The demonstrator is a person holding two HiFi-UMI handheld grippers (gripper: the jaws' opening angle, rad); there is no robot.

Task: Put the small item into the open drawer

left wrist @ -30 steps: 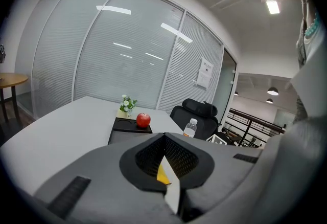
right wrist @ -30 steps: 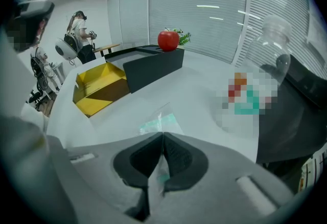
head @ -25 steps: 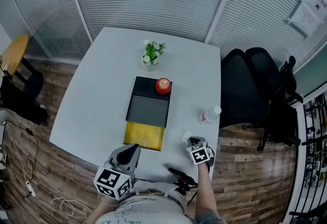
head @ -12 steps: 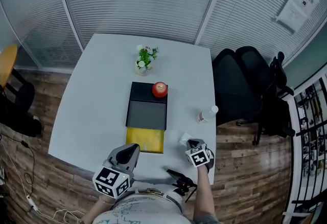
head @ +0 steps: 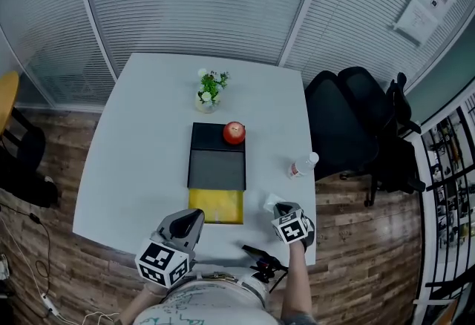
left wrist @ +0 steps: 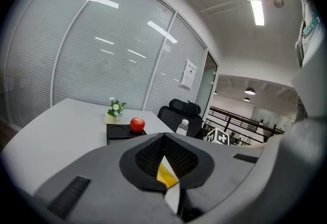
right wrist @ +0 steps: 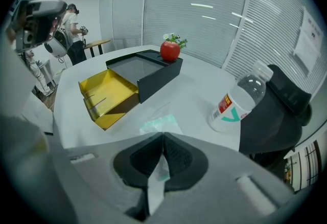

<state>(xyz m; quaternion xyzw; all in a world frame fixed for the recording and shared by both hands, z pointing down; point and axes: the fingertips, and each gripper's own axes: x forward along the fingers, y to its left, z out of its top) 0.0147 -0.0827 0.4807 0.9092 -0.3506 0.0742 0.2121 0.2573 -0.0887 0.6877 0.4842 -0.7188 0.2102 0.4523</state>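
Observation:
The small item is a thin clear packet with teal print [right wrist: 162, 123] [head: 269, 201]. My right gripper [right wrist: 162, 138] [head: 275, 206] is shut on its near end and holds it just above the white table, to the right of the drawer. The open yellow drawer [head: 215, 205] [right wrist: 104, 92] is pulled out toward me from a low black cabinet [head: 217, 160] and looks empty. My left gripper [head: 194, 217] [left wrist: 164, 137] hovers at the table's near edge, just in front of the drawer's left corner. Its jaws are shut with nothing between them.
A red apple [head: 234, 132] [right wrist: 169, 50] sits on the cabinet's far end, with a small potted plant [head: 208, 88] behind it. A water bottle [head: 303, 165] [right wrist: 237, 100] lies right of the cabinet. A black tool [head: 261, 257] lies at the near edge. Black office chairs [head: 349, 123] stand beyond the table's right edge.
My right gripper has risen slightly with the packet still pinched in it. The left gripper has shifted a little near the drawer's front. The head view has also drifted.

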